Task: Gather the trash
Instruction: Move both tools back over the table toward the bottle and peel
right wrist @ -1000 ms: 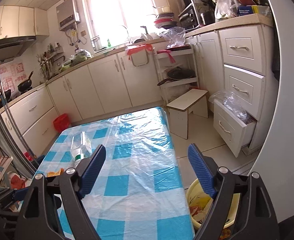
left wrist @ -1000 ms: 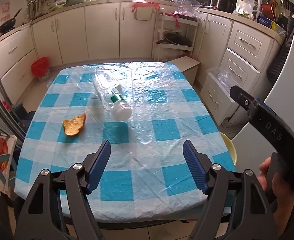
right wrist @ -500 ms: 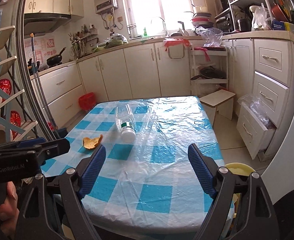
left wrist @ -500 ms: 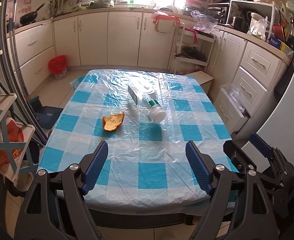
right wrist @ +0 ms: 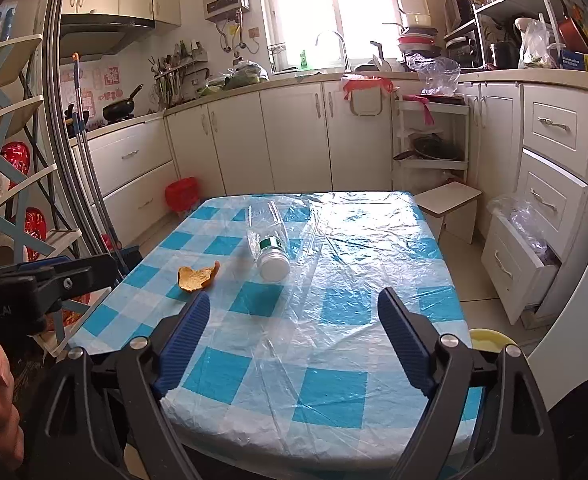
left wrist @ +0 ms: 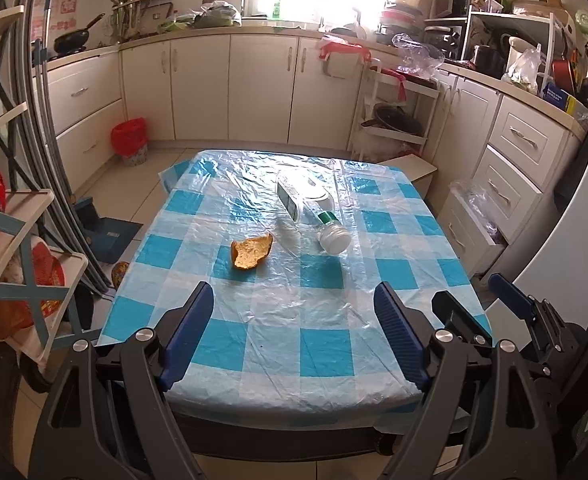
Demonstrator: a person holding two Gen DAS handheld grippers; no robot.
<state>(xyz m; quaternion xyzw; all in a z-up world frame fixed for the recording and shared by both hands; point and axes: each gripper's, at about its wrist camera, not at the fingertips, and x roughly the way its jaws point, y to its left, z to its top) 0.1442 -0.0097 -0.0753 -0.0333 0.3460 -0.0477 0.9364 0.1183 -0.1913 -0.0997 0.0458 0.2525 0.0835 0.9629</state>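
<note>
Left wrist view: both the left gripper (left wrist: 294,330) and right gripper (right wrist: 289,334) are opening wide, empty, so that round bottle (left wrist: 312,210) could roll off if nudged sideways.

Orange peel (left wrist: 251,253): one curled piece, pale inner side up, lying on the table (left wrist: 326,344) near its middle; clear plastic bottle (left wrist: 309,211): empty, on its side, white cap toward the camera, green neck band, just beside the peel.

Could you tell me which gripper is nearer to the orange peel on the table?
Left, slightly. The left gripper faces the orange peel almost head-on; the right gripper hangs farther right, peel off to its left. Both jaws are opening, empty.
</note>
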